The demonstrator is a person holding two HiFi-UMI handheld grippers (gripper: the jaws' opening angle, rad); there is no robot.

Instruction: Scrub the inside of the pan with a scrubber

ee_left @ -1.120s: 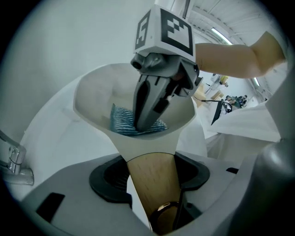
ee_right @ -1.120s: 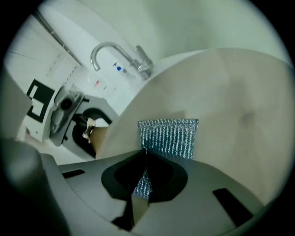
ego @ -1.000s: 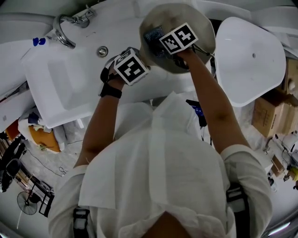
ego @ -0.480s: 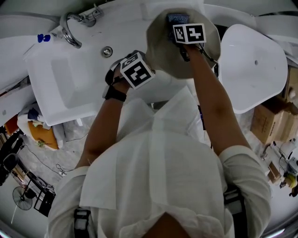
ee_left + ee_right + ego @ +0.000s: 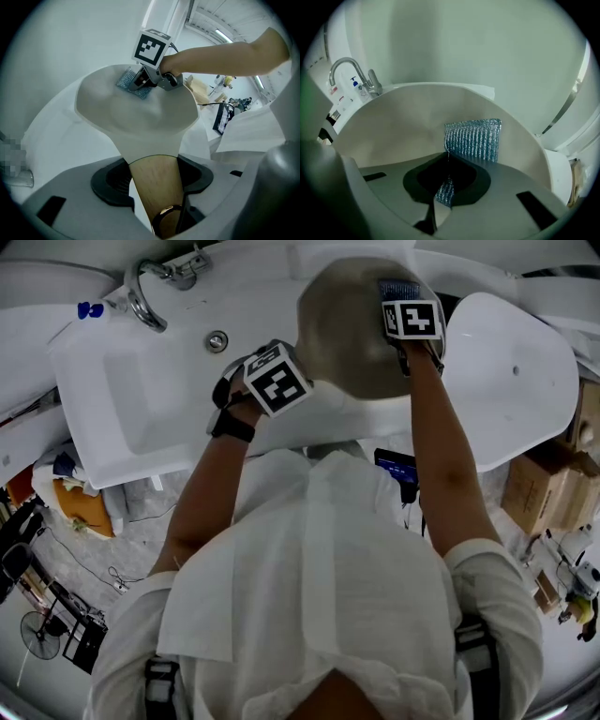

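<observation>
Two grippers are at work over a white sink (image 5: pixel 122 399). The left gripper (image 5: pixel 154 180) is clamped on the pan's wooden handle (image 5: pixel 154 197), with both dark pads pressed against the handle's sides. It holds the pan (image 5: pixel 347 334) tilted, with its pale inside turned toward the person. The pan sits right of the sink's basin and near the faucet (image 5: pixel 141 296).

The right gripper (image 5: pixel 446 180) is closed on a blue mesh scrubber (image 5: pixel 473 138). A fold of the mesh is pinched between its jaws, and the rest is spread flat against the pan's inner wall. In the head view the scrubber (image 5: pixel 398 289) lies at the far right of the pan, just inside the rim.

A second ago the scrubber lay on the left of the pan's inside, and half a second ago it was at the far middle of the rim. It has therefore swept along the far wall from left to right, and the right forearm has swung with it. The left gripper has kept its hold on the handle, and the pan has hardly shifted.

A blue-capped bottle (image 5: pixel 90 309) stands at the sink's far left corner. A white oval piece (image 5: pixel 511 371), perhaps another basin, lies to the right of the pan, though its kind is hard to tell. A cardboard box (image 5: pixel 548 484) sits beyond it at the right edge.
</observation>
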